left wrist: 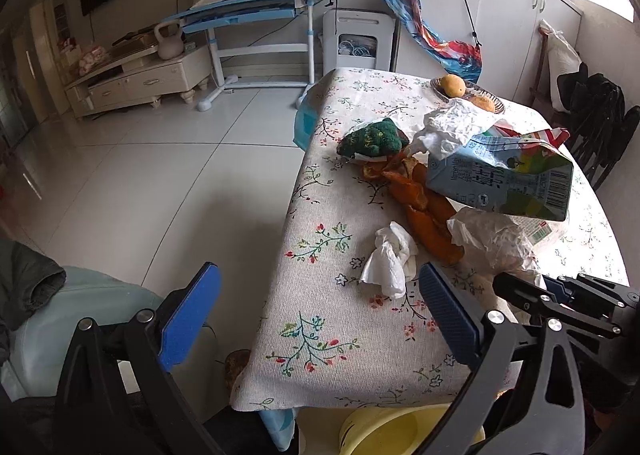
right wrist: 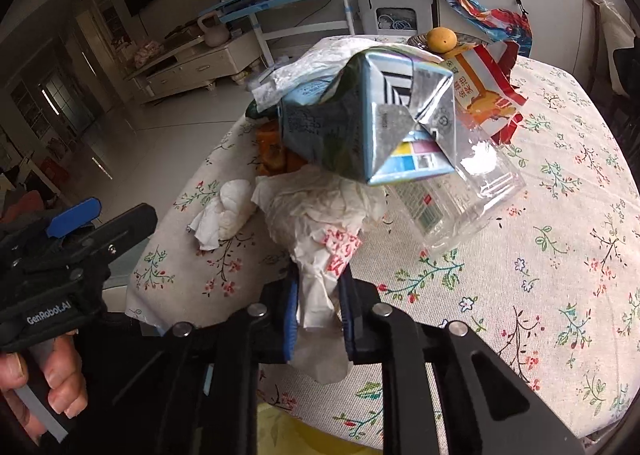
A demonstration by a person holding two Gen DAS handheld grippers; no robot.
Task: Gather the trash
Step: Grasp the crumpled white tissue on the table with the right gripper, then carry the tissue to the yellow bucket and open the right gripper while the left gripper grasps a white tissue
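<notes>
The left black two-finger gripper with blue pads (left wrist: 316,319) hangs with its jaws spread wide apart, nothing between them, at the near left edge of the tabletop. A bare hand (right wrist: 44,387) grips its handle from below, fingers curled. The right black two-finger gripper with blue pads (right wrist: 318,311) is pinched tight on a crumpled white paper wad (right wrist: 316,223), angled toward the far side.
</notes>
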